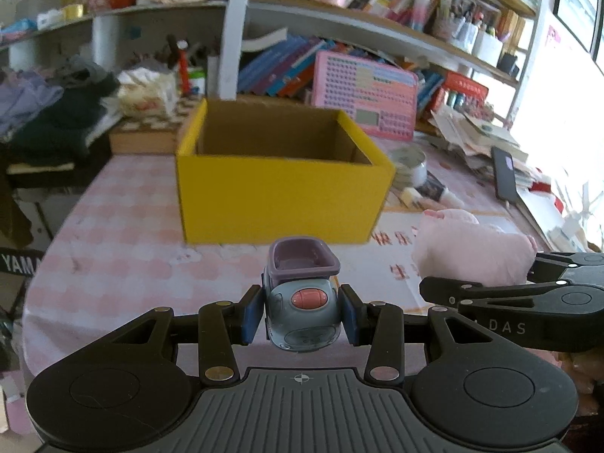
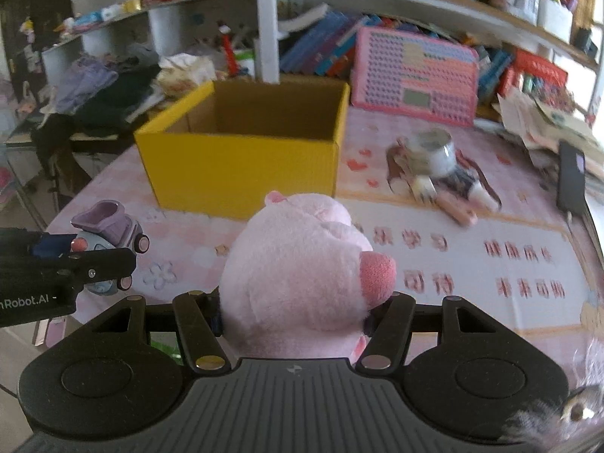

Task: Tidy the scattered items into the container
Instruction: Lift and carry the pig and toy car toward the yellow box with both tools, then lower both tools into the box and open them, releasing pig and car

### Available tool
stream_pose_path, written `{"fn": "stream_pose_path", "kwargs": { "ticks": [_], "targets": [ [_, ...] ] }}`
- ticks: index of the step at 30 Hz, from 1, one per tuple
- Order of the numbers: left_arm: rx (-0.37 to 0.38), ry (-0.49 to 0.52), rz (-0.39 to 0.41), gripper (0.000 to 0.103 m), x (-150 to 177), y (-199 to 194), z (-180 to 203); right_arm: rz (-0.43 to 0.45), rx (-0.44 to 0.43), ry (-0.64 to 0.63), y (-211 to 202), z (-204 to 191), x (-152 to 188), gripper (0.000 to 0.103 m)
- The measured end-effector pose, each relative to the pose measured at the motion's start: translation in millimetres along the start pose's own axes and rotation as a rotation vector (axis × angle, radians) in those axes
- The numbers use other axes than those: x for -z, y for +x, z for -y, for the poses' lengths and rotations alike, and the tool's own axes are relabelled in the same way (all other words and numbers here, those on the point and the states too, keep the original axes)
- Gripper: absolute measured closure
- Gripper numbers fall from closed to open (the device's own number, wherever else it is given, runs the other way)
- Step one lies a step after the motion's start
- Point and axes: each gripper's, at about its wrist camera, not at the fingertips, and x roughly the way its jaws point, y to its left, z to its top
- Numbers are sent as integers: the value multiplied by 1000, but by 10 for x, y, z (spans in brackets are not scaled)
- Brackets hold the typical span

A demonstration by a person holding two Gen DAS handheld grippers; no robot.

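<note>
Pink-checked cloth covers the desk (image 1: 113,256), the largest item listed, with cluttered shelves along its far edge.

Yellow corrugated cardboard box (image 1: 279,196): stands open toward the desk's far edge, left of centre; what you can see of its inside is bare, so by that evidence nothing is yet tidied.

Pink plush pig toy (image 2: 302,275): pinched between the fingers of your right gripper (image 2: 292,313), held on the near side of the box.

Doll in a dark skirt (image 2: 453,185) with a grey round tin (image 2: 430,151): lying toward the desk's right side, beyond the box; probably left to collect.

Grey-blue plastic toy truck with a lilac tipper bed (image 1: 302,302): clamped between the blue pads (image 1: 251,315) of your left gripper (image 1: 302,315), nose toward the camera.

Pose: you hold both grippers level, side by side, pointed at the box's near wall. Both loads appear to need raising over the rim.
</note>
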Motion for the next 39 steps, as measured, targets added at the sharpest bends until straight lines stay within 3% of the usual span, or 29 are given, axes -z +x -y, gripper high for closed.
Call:
{"fn": "stream_pose_path", "kwargs": {
  "ticks": [9, 20, 27, 39],
  "targets": [
    [-16, 60, 97, 62, -415, -37, -53, 119, -35, -90, 75, -129, -428, 44],
    [-23, 116, 139, 62, -1056, 459, -150, 172, -65, -149, 582, -60, -1081, 44],
    [-45, 149, 91, 62, -1414, 1000, -237, 140, -75, -246, 1145, -28, -1473, 44],
    [-112, 263, -126, 62, -1774, 2091, -422, -70, -130, -468, 2251, -49, -1954, 44]
  ]
}}
